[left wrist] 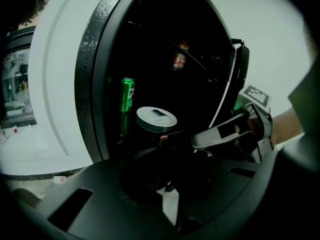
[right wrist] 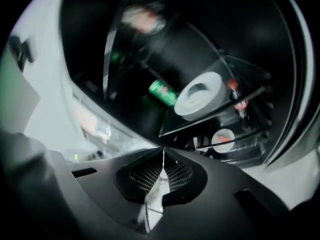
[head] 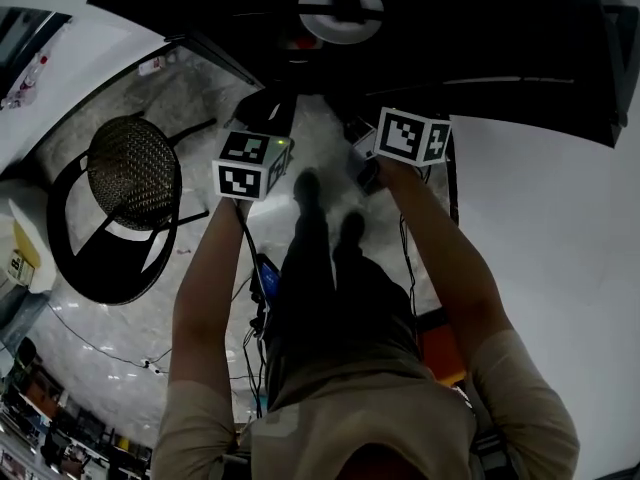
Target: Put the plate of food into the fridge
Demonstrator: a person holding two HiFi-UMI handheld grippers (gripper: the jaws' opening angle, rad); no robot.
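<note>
plate (head: 340, 11) inside dark fridge (head: 500, 58), contents hard to make out

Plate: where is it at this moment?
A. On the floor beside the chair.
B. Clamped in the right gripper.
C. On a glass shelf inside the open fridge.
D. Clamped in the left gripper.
C: the plate rests on a shelf in the fridge, and the right gripper is shut on nothing.

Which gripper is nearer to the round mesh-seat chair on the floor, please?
Left. In the head view, the left gripper is held just right of the chair, above the floor beside it. The right gripper is farther right, beyond the left one.
</note>
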